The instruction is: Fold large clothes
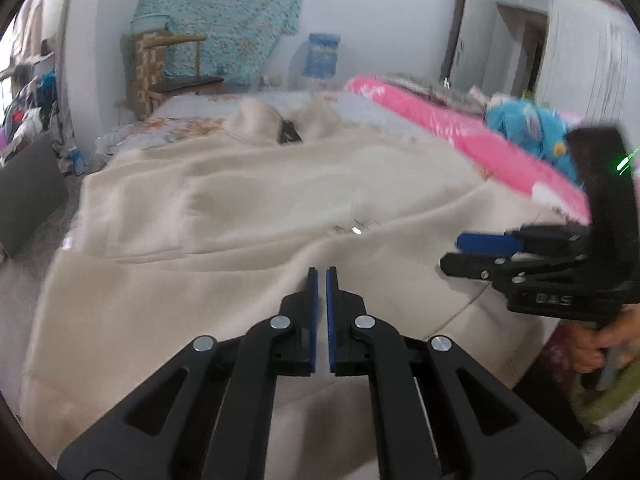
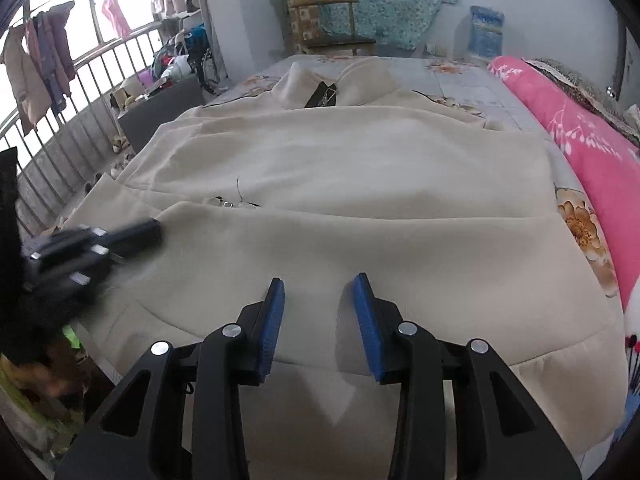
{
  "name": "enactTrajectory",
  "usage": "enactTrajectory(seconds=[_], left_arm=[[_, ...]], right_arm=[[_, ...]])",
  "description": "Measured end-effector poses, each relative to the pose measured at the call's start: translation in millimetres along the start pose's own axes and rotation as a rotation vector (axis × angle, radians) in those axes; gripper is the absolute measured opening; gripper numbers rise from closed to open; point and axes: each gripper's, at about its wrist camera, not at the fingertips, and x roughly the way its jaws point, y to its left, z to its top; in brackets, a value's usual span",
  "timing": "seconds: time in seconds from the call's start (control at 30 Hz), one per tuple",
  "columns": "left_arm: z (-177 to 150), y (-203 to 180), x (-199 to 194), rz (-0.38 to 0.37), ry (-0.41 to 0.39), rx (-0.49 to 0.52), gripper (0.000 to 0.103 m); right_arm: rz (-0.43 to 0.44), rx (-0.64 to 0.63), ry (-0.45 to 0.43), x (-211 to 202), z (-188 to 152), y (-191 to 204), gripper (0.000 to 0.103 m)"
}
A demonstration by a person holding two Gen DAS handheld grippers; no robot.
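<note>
A large cream coat (image 1: 260, 208) lies spread over the bed, collar at the far end and hem toward me; the right wrist view shows the same coat (image 2: 360, 168) with its lower part folded up in a flat layer. My left gripper (image 1: 322, 272) hovers over the near hem, its blue pads almost together, and I see no cloth pinched between them. It shows blurred at the left in the right wrist view (image 2: 156, 232). My right gripper (image 2: 318, 280) stands open above the hem with nothing between its fingers. From the left wrist view it appears at the right edge (image 1: 452, 252), with a hand on its grip.
A pink floral quilt (image 2: 592, 160) runs along the bed's right side, with a blue plush toy (image 1: 528, 128) on it. A wooden chair (image 2: 332, 28) stands beyond the bed's far end. At the left are a barred railing (image 2: 80, 120) and hanging clothes.
</note>
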Motion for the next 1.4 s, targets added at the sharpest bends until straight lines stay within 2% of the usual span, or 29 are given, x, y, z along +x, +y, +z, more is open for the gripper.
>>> enactTrajectory(seconds=[0.07,0.13,0.23,0.33,0.37,0.5,0.57,0.63,0.77,0.83,0.93,0.97,1.03,1.1,1.13,1.2,1.3,1.4], left_arm=[[-2.4,21.4,-6.2,0.064,0.041,-0.026,0.005],[-8.5,43.1,-1.7,0.163,0.110,-0.034,0.005],[-6.2,73.0,-11.7,0.220,0.092,-0.054,0.002],[-0.7,88.2,-11.2,0.415,0.070,0.017,0.002],[0.0,95.7,-10.4,0.441,0.062,0.014,0.002],[0.4,136.3,-4.1,0.501,0.093,-0.117,0.004],[-1.8,150.0,-7.7,0.497,0.085,-0.182,0.006],[0.0,149.8,-10.4,0.528,0.096,-0.183,0.006],[4.6,138.6,-31.5,0.548,0.056,-0.164,0.007],[8.0,123.3,-45.1,0.532,0.021,-0.159,0.012],[14.3,88.0,-57.2,0.402,-0.028,-0.148,0.024],[14.6,73.7,-58.0,0.336,-0.031,-0.135,0.027],[13.2,49.0,-52.3,0.222,-0.006,-0.110,0.029],[10.6,20.1,-36.5,0.067,0.039,-0.080,0.029],[7.9,8.6,-29.3,0.014,0.063,-0.067,0.029],[-1.4,-11.3,-17.4,-0.043,0.109,-0.026,0.029],[-18.7,-19.7,0.0,-0.002,0.168,0.003,0.032],[-21.4,-14.2,-2.5,0.024,0.157,-0.011,0.035]], right_arm=[[0.004,0.003,0.000,0.3,-2.8,-1.6,0.035],[0.001,0.001,0.000,1.8,-1.7,-2.3,0.035],[-0.002,0.000,-0.004,4.7,-5.7,-0.4,0.035],[0.002,0.004,-0.006,6.7,-6.3,-0.3,0.035],[0.002,0.004,-0.007,6.8,-6.6,-0.2,0.035],[-0.002,-0.002,-0.013,8.3,-7.0,1.5,0.035],[0.000,-0.004,-0.015,8.7,-7.2,1.3,0.035],[0.003,-0.003,-0.015,8.5,-7.2,0.8,0.035],[0.014,0.001,-0.020,7.9,-7.6,-1.1,0.035],[0.024,0.007,-0.021,7.6,-7.7,-2.4,0.036],[0.038,0.021,-0.020,7.5,-7.0,-4.4,0.038],[0.045,0.026,-0.020,7.6,-6.7,-4.7,0.041],[0.053,0.031,-0.021,8.2,-6.3,-3.3,0.046],[0.051,0.019,-0.023,9.0,-6.1,0.5,0.050],[0.041,0.012,-0.024,9.3,-6.5,2.7,0.051],[0.026,-0.006,-0.027,9.9,-7.4,5.7,0.052],[0.031,-0.005,-0.034,9.7,-8.1,4.8,0.052],[0.052,0.007,-0.037,8.9,-8.2,1.0,0.052]])
